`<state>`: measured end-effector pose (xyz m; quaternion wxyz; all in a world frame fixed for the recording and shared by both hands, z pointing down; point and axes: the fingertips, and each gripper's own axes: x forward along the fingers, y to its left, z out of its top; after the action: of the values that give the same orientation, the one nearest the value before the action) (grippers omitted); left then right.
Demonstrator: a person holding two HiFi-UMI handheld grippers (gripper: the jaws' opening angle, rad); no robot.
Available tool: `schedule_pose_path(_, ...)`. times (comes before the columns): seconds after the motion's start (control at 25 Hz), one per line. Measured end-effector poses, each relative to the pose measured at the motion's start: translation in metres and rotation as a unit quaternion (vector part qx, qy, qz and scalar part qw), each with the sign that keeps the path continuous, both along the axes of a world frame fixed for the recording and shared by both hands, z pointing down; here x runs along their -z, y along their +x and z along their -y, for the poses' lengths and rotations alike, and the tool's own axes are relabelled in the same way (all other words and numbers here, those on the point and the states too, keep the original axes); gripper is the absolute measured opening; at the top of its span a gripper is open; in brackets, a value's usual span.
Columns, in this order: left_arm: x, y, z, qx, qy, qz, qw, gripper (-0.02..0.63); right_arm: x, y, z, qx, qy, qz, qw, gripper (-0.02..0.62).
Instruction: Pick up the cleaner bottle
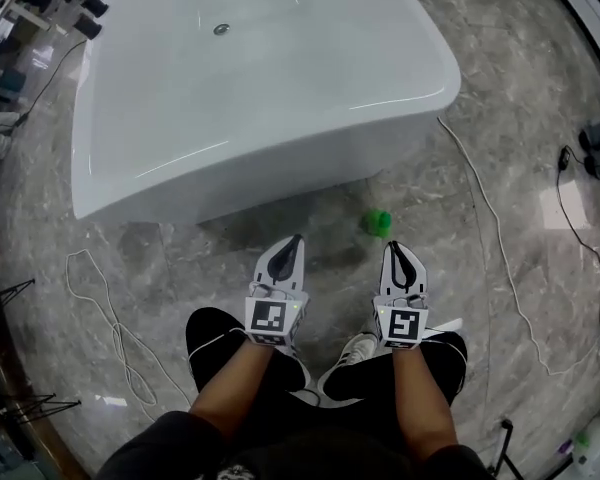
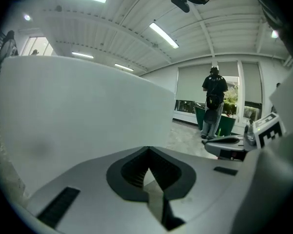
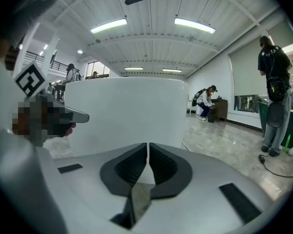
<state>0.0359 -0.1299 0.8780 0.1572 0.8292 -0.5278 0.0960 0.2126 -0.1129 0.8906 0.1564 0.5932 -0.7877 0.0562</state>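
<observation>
My left gripper and right gripper each have their jaws pressed together, with nothing held between them. Just ahead of the right gripper's tip, slightly toward the left gripper, a small green cleaner bottle sits on the grey floor by the foot of a white bathtub. Only the head view shows the bottle. The gripper views show the bathtub's side and a standing person beyond it.

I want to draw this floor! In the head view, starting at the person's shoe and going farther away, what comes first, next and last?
White shoe → right gripper → small green object → white bathtub.
</observation>
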Motion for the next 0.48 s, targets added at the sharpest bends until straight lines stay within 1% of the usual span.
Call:
schedule_pose_path(0.2,-0.058,0.008,0.002,-0.011,0.011,0.007,0.9999,0.006,-0.079,0.008,-0.007,-0.009,-0.013,0.000,1.000,0.021)
schedule_pose_path(0.24,-0.067,0.010,0.002,-0.014,0.014,0.008,0.9998,0.006,-0.092,0.009,-0.008,-0.014,-0.016,0.000,1.000,0.033)
schedule_pose_path(0.36,-0.083,0.014,0.006,-0.025,0.029,0.009,0.9992,0.006,-0.126,0.015,-0.010,-0.033,-0.025,0.001,0.999,0.139)
schedule_pose_path(0.48,-0.082,0.014,0.013,-0.024,0.046,0.015,0.9986,0.006,-0.153,0.023,-0.006,-0.045,-0.037,0.003,0.998,0.192)
